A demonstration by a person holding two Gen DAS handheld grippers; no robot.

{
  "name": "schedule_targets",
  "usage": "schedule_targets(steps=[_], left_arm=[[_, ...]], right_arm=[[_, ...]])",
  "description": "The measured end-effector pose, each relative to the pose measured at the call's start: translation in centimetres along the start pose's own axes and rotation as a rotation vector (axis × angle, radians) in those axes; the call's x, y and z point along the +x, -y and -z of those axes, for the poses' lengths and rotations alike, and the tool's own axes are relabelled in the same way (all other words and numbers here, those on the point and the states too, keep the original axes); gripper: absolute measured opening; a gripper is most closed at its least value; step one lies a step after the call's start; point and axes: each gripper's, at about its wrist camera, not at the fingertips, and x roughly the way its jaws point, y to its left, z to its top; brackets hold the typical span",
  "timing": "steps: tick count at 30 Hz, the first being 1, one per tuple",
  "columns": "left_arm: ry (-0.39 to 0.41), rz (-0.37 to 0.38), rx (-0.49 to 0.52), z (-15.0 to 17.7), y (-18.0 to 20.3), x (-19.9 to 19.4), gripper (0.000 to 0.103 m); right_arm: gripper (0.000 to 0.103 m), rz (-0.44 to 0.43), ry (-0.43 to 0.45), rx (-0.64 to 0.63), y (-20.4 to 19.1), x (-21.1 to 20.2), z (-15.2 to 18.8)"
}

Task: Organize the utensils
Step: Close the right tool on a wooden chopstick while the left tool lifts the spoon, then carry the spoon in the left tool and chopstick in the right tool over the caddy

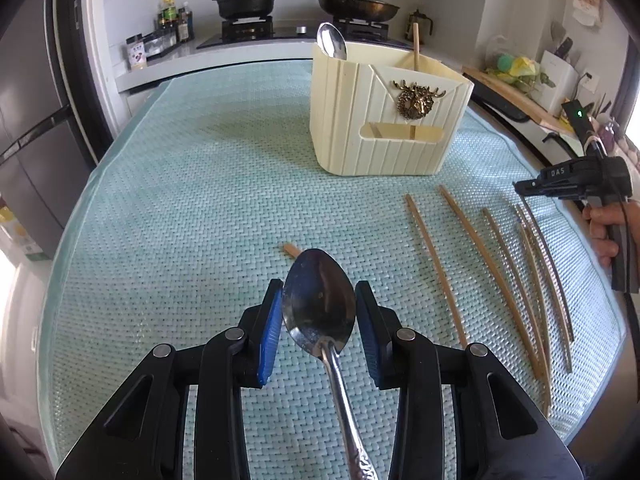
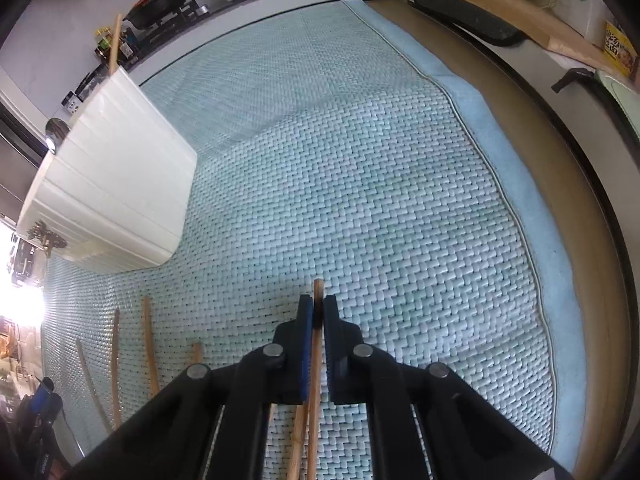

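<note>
left gripper is seen with blue pads set either side of a metal spoon; pads look just at the bowl's edges, firm clamping cannot be told. spoon's bowl points away toward the holder, long axis along the fingers, handle running back toward the camera. right gripper is pinched on a wooden chopstick, tip poking just past the fingertips, shaft running back under the gripper. everything is over a pale green woven mat on a kitchen counter, stove with a red-lidded pot and a pan behind. cream utensil holder stands upright beyond, a spoon and one chopstick already in it. loose chopsticks lie near-parallel on the mat between holder and right gripper; one short end shows just behind the held spoon's bowl.
</note>
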Motion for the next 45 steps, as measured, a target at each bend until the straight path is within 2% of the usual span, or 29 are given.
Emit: schedule_targets(steps=[5, 12, 13, 17, 20, 24, 30, 36, 45], left_arm=[[0.031, 0.007, 0.005, -0.6, -0.1, -1.5, 0.036], [0.102, 0.035, 0.001, -1.6, -0.2, -5.0, 0.036], [0.113, 0.038, 0.003, -1.8, -0.2, -5.6, 0.036], [0.161, 0.059, 0.001, -2.6, 0.1, -7.8, 0.036], [0.196, 0.078, -0.011, -3.4, 0.2, -9.2, 0.036], [0.244, 0.084, -0.018, -4.2, 0.6, -10.6, 0.036], [0.288, 0.084, -0.037, -5.1, 0.7, -11.6, 0.036], [0.275, 0.108, -0.070, -6.7, 0.2, -11.0, 0.036], [0.335, 0.089, -0.094, -11.8, 0.0, -11.1, 0.036]], right_arm=[[0.005, -0.059, 0.097, -0.052, -0.7, -4.7, 1.2], [0.005, -0.107, 0.331, -0.278, -4.3, -14.2, 5.1], [0.005, -0.121, 0.359, -0.292, -3.9, -15.4, 4.7], [0.005, -0.174, 0.482, -0.315, -4.6, -19.6, 7.2], [0.005, -0.211, 0.551, -0.309, -4.6, -21.7, 7.9], [0.005, -0.204, 0.628, -0.326, -5.2, -23.8, 8.6], [0.005, -0.204, 0.693, -0.331, -5.6, -25.5, 8.4], [0.005, -0.211, 0.704, -0.341, -6.4, -26.3, 7.4], [0.005, -0.225, 0.723, -0.363, -8.2, -27.6, 5.4]])
